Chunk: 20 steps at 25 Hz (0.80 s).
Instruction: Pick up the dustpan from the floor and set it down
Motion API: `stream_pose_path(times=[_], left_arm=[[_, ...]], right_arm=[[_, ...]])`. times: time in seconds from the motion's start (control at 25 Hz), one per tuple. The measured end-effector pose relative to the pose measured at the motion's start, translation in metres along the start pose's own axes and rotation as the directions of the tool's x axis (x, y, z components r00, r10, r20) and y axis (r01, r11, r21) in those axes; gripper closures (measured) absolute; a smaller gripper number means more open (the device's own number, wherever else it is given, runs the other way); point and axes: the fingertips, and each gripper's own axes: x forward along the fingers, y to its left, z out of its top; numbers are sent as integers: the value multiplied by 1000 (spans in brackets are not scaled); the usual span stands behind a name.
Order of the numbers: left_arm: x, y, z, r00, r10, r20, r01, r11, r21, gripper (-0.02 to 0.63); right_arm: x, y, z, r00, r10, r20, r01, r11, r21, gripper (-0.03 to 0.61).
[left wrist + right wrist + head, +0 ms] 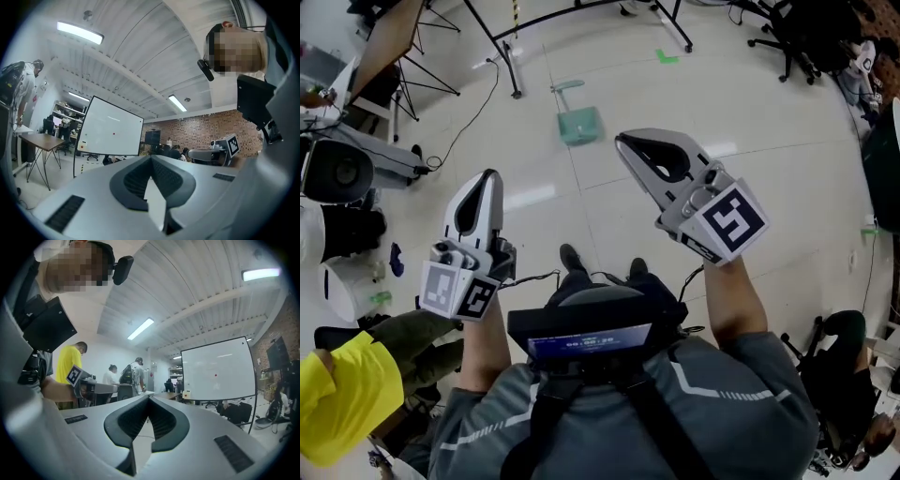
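Both your claws are clenched with nothing between the jaws. You hold the left claw and the right claw level in front of you. The green dustpan lies on the floor ahead, untouched, well apart from both and nearer the right claw's tip, its handle pointing away from you.

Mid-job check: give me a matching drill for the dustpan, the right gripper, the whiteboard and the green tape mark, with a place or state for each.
Things:
1 dustpan
2 right gripper
3 whiteboard
4 green tape mark

Places or states:
a jaws together, nothing between them
b stuck flat to the floor, beyond the dustpan
c standing upright across the room
d teal, with a handle, lying on the floor ahead, nothing touching it

Pairs: 1-d, 2-a, 3-c, 4-b
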Motion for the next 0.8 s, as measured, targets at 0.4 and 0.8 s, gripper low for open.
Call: stream_pose_path(times=[0.4,0.8], left_arm=[[-85,-50,22,1000,-4,12,4,998,61,581],[-209,9,50,997,-36,66,35,999,8,581]], right_arm=[[-55,67,26,999,-38,39,37,999,12,565],[-17,193,50,992,-124,-3,124,992,11,566]])
